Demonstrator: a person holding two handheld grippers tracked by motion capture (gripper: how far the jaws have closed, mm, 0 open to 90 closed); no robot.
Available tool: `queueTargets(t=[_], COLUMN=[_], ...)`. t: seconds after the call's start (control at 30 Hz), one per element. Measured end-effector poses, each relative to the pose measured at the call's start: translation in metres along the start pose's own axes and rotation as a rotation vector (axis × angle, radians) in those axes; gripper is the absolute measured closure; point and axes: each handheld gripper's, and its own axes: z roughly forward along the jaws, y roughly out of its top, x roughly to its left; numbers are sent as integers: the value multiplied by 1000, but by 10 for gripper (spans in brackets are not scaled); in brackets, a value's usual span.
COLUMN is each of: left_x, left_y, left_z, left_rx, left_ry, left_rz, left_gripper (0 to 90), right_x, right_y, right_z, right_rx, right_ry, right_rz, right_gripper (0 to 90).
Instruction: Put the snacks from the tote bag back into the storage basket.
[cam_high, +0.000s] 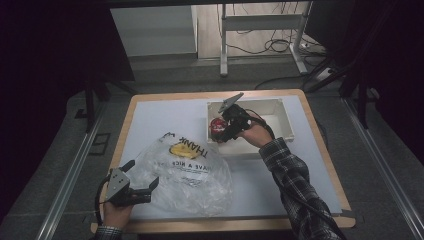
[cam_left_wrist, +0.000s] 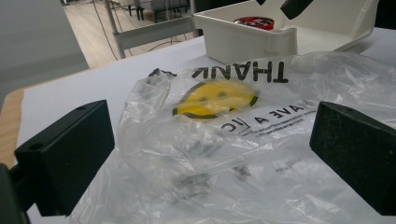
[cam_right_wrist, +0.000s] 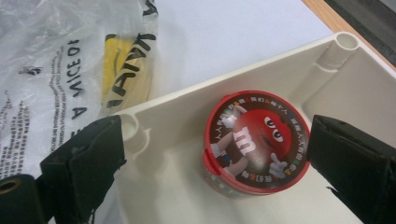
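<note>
The right gripper (cam_high: 224, 131) is reaching down into the white box (cam_high: 285, 112) at the far side of the table (cam_high: 150, 107). Its jaws are standing wide, one on each side of the red candy tub (cam_right_wrist: 256, 142). They are not squeezing it yet. In the right gripper view, one jaw is well off to one side of the tub and the other is just beside its rim. The tub is sitting upright near a corner of the box, close to the wall, so the gripper is coming in from above to fit around it.

The left gripper (cam_high: 146, 186) is waiting low on the table, at the near edge of the crinkly plastic bag (cam_high: 187, 167). Its jaws are wide apart too, with bag plastic lying between them, but nothing is pinched. It looks ready to grab the bag and hold it open, so the tub can probably go inside.
</note>
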Motion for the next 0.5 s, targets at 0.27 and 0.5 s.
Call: queueTargets(t=[0.27, 0.5], left_x=[0, -1], left_y=[0, 0], left_z=[0, 1], left_rx=[-1, 0], left_ry=[-1, -1], left_rz=[-1, -1], left_gripper=[0, 0], right_x=[7, 12], right_y=[-7, -14], right_z=[-5, -8], right_rx=[-36, -53], right_ry=[3, 5], right_rz=[5, 10], right_gripper=[47, 47])
